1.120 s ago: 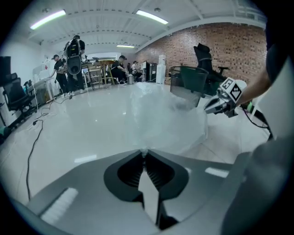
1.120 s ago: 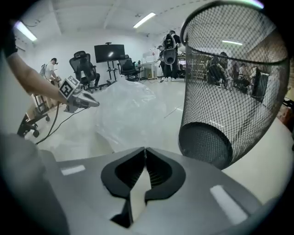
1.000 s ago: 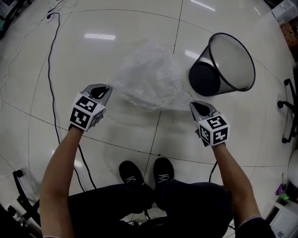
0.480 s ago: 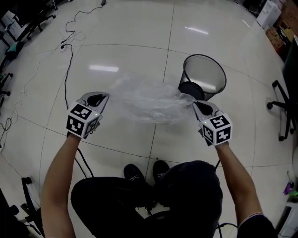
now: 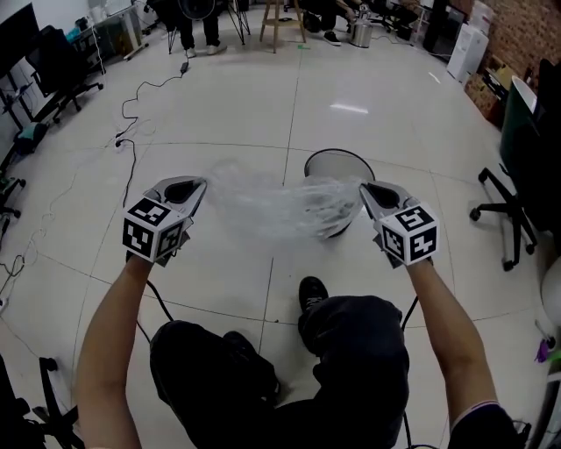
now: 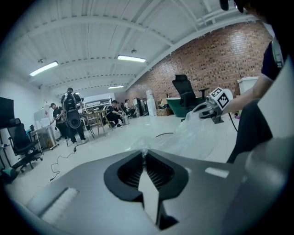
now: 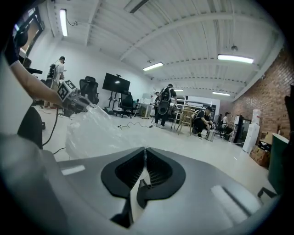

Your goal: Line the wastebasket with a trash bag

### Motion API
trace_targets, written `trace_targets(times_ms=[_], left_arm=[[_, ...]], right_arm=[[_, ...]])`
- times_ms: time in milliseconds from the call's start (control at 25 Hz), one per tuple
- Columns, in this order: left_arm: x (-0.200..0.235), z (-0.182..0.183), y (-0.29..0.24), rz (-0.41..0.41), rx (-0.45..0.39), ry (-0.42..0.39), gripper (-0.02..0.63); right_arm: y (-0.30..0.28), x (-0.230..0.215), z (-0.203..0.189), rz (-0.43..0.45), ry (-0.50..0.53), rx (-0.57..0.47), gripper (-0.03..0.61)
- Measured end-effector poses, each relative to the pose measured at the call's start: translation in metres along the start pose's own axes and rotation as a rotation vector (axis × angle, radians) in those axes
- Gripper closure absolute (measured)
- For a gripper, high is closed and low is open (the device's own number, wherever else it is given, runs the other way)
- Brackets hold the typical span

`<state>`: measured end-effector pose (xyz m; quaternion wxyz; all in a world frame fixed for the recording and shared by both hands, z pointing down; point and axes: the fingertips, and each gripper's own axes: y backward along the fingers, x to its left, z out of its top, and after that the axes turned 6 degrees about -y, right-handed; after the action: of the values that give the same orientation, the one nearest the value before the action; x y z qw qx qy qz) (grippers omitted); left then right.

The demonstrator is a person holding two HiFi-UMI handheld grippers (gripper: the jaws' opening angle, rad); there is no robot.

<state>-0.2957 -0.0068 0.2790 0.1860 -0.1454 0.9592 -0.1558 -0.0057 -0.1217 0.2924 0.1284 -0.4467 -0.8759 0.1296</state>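
A clear trash bag [image 5: 267, 208] hangs stretched in the air between my two grippers. My left gripper [image 5: 195, 185] is shut on its left edge, and a crinkle of film pokes out at the jaw tips [image 6: 144, 152]. My right gripper [image 5: 365, 188] is shut on the right edge, though its own view [image 7: 145, 150] shows no film at the tips. The black mesh wastebasket [image 5: 338, 159] stands upright on the floor just beyond the bag, its lower part hidden behind the film. From each gripper view I see the bag [image 6: 195, 134] [image 7: 94, 129] running to the other gripper [image 6: 215, 104] [image 7: 72, 103].
A black cable [image 5: 128, 167] trails over the white tiled floor at the left. Office chairs stand at the left [image 5: 53, 79] and right [image 5: 517, 175]. People and a stool [image 5: 279, 17] are at the far end. The person's legs and shoe [image 5: 311, 294] are below the bag.
Both grippers have risen together, lifting the bag off the floor and stretching it. The view has tipped up, so the wastebasket now sits behind the bag rather than at its right.
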Motion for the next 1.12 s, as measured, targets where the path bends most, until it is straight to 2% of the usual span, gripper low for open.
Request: trace_targets(times_ms=[200,560,840,1120], left_arm=[[0.001,0.061,-0.001,0.008,-0.064,-0.010,0.601],[-0.012,0.141,-0.006,0.053,-0.102,-0.027,0.601],[-0.013,0.182,-0.023,0.033,-0.133,-0.049,0.601],[-0.023,0.226,-0.079,-0.039,-0.195,-0.052,0.601]], right_arm=[[0.019,-0.019,0.043,-0.025,0.018,-0.072,0.577],[0.051,-0.048,0.104,-0.053,0.026,-0.185,0.577],[0.062,-0.071,0.137,-0.097,0.048,-0.210,0.577],[0.082,-0.123,0.154,-0.171,0.074,-0.220,0.577]])
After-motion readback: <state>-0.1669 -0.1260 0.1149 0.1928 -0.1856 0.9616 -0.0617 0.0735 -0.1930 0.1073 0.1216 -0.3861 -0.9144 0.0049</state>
